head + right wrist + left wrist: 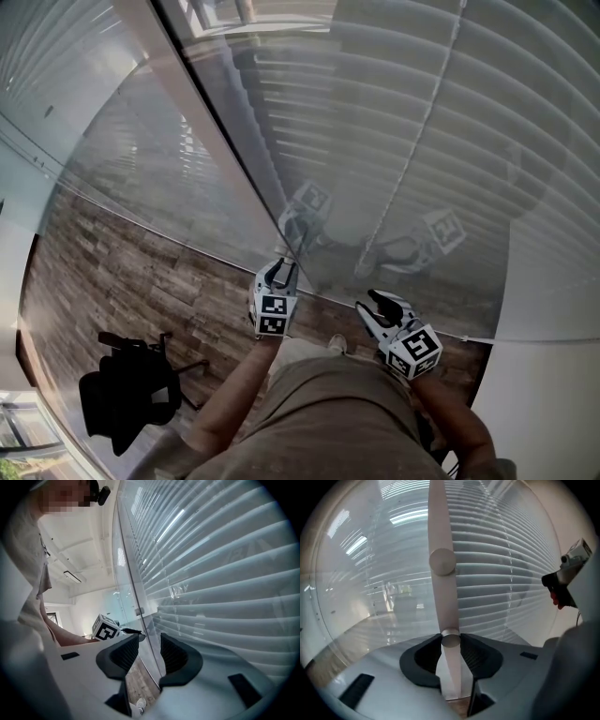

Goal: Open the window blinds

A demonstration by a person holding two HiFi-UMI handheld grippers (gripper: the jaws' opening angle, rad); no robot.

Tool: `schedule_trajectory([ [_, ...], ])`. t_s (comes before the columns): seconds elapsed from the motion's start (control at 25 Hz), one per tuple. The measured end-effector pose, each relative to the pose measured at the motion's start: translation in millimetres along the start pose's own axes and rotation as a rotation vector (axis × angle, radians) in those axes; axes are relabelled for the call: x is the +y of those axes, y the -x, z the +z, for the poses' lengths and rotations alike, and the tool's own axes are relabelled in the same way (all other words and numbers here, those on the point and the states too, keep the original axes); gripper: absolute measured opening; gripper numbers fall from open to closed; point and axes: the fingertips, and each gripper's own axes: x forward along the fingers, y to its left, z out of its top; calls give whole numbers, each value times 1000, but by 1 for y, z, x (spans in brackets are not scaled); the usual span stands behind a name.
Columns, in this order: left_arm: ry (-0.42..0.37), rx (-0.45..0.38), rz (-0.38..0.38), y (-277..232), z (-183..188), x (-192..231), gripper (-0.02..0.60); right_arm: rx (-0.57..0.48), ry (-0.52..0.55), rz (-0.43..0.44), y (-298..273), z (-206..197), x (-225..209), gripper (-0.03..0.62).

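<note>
White slatted blinds hang across the window ahead. The left gripper has its fingers clenched on the blinds' pale wand, which rises in front of the slats. Beside it, the right gripper has its fingers released and empty. Each gripper's cube bears black-and-white square markers.
</note>
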Motion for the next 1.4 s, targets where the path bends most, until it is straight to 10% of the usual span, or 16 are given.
schedule_trajectory([
  [0.52, 69, 8, -20, -5, -6, 2, 137, 2, -10, -13, 2, -1, -9, 137],
  [1.4, 656, -16, -269, -7, -6, 4, 133, 8, -13, -6, 0, -4, -8, 137],
])
